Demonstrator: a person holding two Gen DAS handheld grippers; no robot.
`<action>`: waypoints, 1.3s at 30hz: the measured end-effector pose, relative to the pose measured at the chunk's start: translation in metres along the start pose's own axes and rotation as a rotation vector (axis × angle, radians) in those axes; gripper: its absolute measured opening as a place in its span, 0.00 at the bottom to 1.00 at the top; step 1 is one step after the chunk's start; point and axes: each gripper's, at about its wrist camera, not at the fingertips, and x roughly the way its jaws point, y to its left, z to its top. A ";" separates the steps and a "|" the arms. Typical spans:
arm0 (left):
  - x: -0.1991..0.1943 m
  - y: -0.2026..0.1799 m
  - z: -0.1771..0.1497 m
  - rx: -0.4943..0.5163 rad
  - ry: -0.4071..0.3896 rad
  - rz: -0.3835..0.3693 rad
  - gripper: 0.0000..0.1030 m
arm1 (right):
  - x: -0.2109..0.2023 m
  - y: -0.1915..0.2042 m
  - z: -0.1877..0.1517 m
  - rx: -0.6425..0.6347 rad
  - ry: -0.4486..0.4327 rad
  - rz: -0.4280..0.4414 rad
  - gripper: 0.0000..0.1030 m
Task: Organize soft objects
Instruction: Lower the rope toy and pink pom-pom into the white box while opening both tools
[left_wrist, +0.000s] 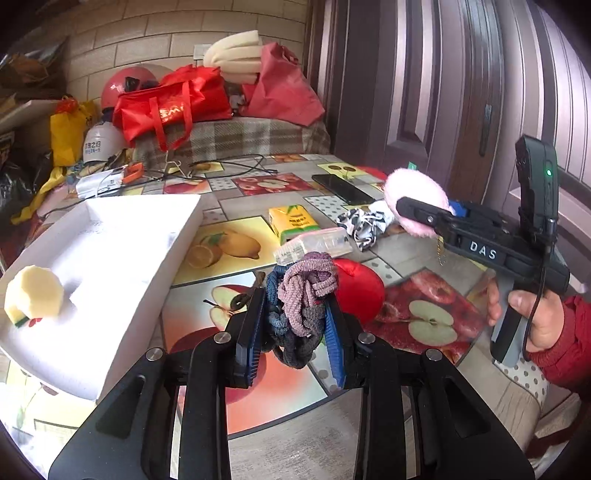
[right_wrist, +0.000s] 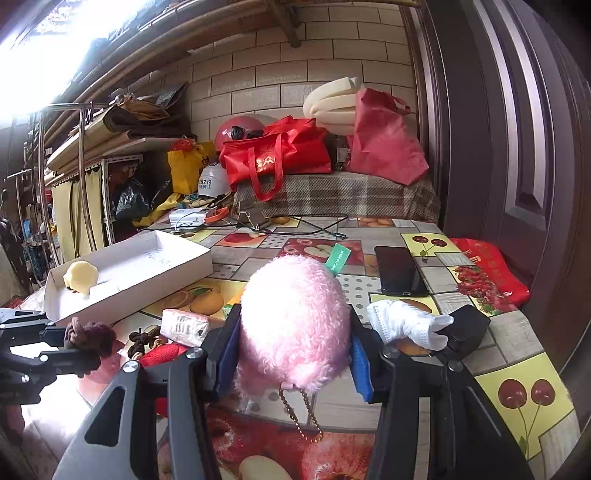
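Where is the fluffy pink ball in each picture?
Left wrist view: the fluffy pink ball is on the right, above the middle, pinched in the right gripper.
Right wrist view: the same ball fills the middle, squeezed between the blue pads, with a gold chain hanging under it.
Shared landmark: the white tray with the yellow sponge, left of the ball in both views.

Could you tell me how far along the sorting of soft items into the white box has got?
Done: only the yellow sponge lies in the white box. In hand: left gripper holds hair ties; right gripper holds the pink plush. Left: red pouch, patterned scrunchie, white glove.
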 end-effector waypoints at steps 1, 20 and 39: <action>-0.003 0.006 0.000 -0.027 -0.012 0.020 0.28 | 0.000 0.004 0.001 -0.014 -0.004 0.002 0.50; -0.024 0.116 -0.002 -0.097 -0.113 0.429 0.28 | 0.020 0.115 0.003 -0.187 0.011 0.250 0.49; -0.003 0.202 0.016 -0.236 -0.113 0.580 0.29 | 0.103 0.215 0.032 -0.155 0.061 0.345 0.49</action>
